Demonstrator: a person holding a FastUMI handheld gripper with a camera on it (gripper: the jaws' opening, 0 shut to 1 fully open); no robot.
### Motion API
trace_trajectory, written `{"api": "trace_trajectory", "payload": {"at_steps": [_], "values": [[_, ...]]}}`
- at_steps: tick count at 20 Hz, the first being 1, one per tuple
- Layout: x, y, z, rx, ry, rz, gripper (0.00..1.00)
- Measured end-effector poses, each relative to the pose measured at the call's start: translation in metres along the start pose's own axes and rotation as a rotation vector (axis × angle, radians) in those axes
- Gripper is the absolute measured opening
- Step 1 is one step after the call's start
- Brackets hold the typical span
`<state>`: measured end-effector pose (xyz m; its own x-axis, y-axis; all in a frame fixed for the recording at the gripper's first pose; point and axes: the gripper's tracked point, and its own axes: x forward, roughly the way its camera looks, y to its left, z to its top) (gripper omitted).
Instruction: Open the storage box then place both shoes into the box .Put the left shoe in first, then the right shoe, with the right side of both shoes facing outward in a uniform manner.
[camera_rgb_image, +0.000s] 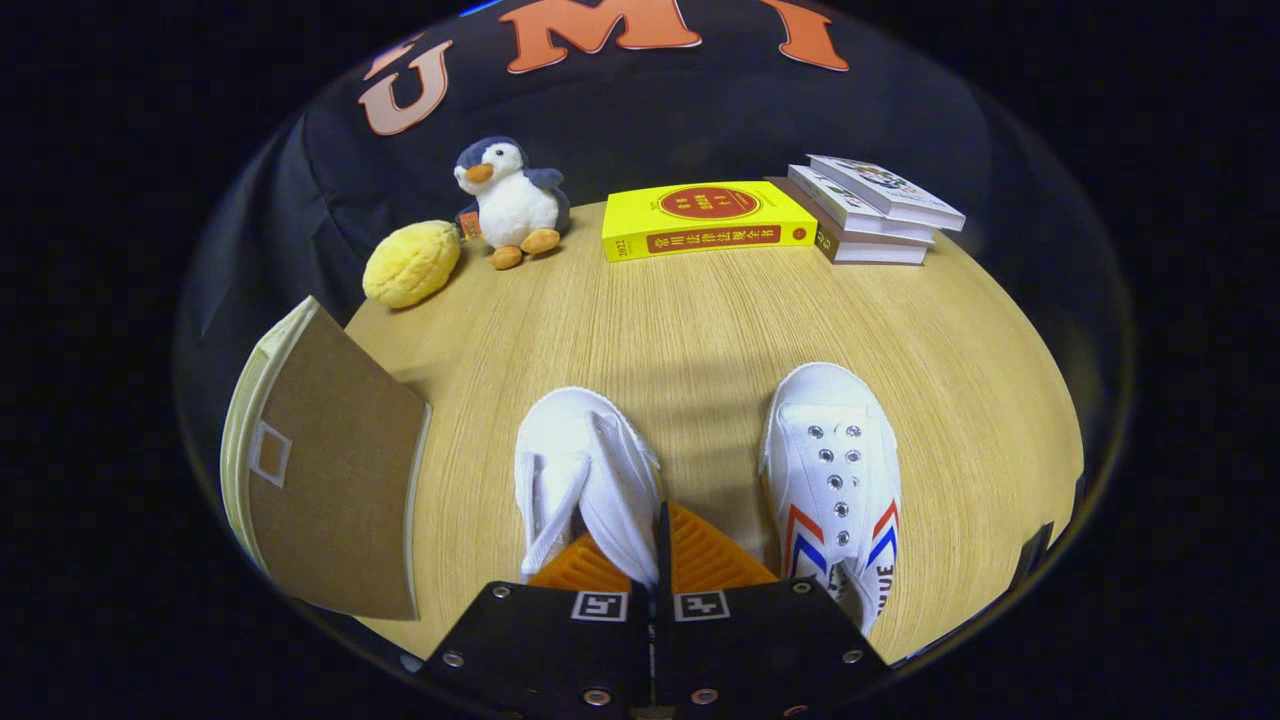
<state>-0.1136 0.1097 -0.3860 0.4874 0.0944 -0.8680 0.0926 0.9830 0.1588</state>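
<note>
Two white canvas shoes stand side by side on the wooden table, toes pointing away from me. The left shoe is just ahead of my gripper, whose fingers are pressed together on the shoe's right side wall near the opening. The right shoe, with red and blue stripes and metal eyelets, lies to the right of the fingers, untouched. The storage box stands to the left of the left shoe, showing a brown panel with a pale rim and a small white tab; its inside is hidden.
At the back of the table sit a yellow lemon-shaped plush, a penguin plush, a thick yellow book and a stack of books. Bare wood lies between these and the shoes.
</note>
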Motion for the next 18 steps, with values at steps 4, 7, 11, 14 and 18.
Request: {"api": "trace_trajectory", "payload": {"at_steps": [4,7,11,14,18], "values": [[-0.033,0.026,0.027,0.024,-0.021,0.040,0.03],[-0.060,0.049,0.053,0.031,-0.042,0.068,0.03],[-0.094,0.096,0.080,0.047,-0.066,0.141,0.03],[-0.111,0.137,0.092,0.040,-0.069,0.201,0.03],[-0.123,0.197,0.095,0.005,-0.041,0.262,0.03]]}}
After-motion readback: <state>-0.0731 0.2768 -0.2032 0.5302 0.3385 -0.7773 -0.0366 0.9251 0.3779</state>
